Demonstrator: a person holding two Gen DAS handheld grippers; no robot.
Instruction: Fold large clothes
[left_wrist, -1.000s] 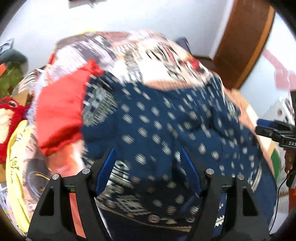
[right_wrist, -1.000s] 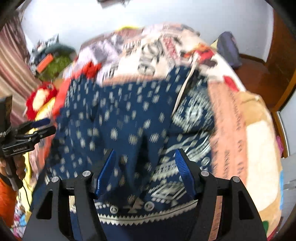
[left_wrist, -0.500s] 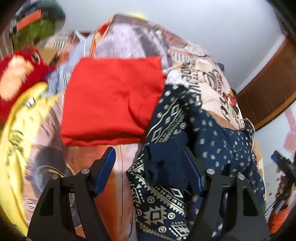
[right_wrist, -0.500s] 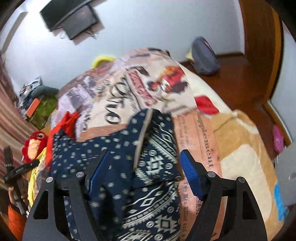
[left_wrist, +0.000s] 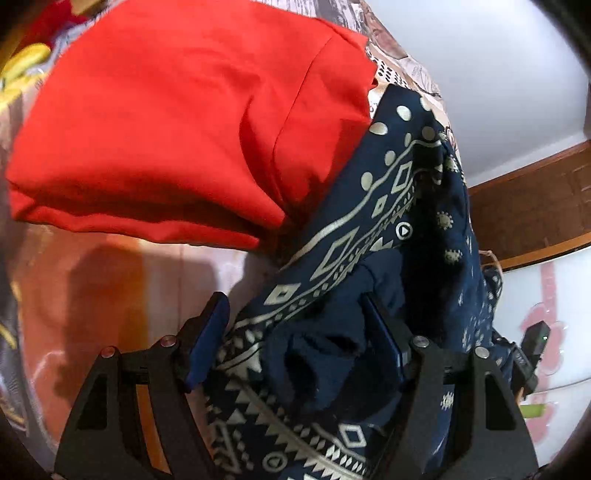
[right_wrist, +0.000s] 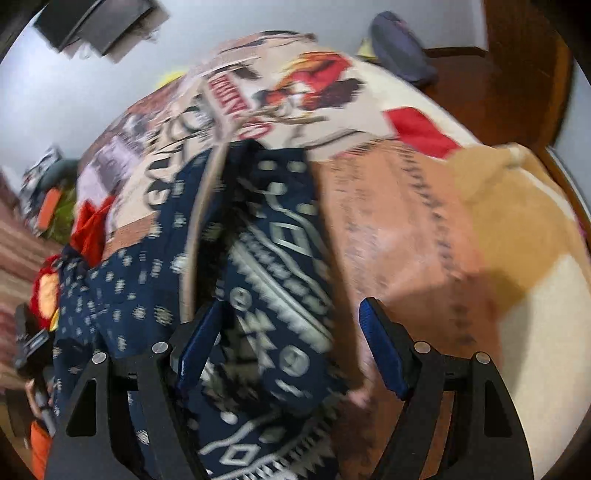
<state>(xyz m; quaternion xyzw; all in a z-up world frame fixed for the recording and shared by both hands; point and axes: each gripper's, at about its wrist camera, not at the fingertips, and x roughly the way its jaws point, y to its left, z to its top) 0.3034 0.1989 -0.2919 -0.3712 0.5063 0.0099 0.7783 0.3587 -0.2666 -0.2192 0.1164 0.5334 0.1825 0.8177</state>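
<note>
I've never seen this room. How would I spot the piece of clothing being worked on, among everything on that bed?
Start at the bed, covered by a printed blanket in cream, peach and tan. Near the close edge lies a folded plain red garment. Touching its side is the navy patterned garment: dark blue with cream dots and diamond-and-zigzag borders, loosely bunched, the only patterned clothing there.

Two grippers show: the left gripper and the right gripper, each with two blue-padded fingers. There are two garments: one navy patterned garment and one folded red garment. One bed carries them, under one printed bedspread. At the bed's far left edge sits one red plush toy. On the floor by the wall lies one grey bag.
</note>
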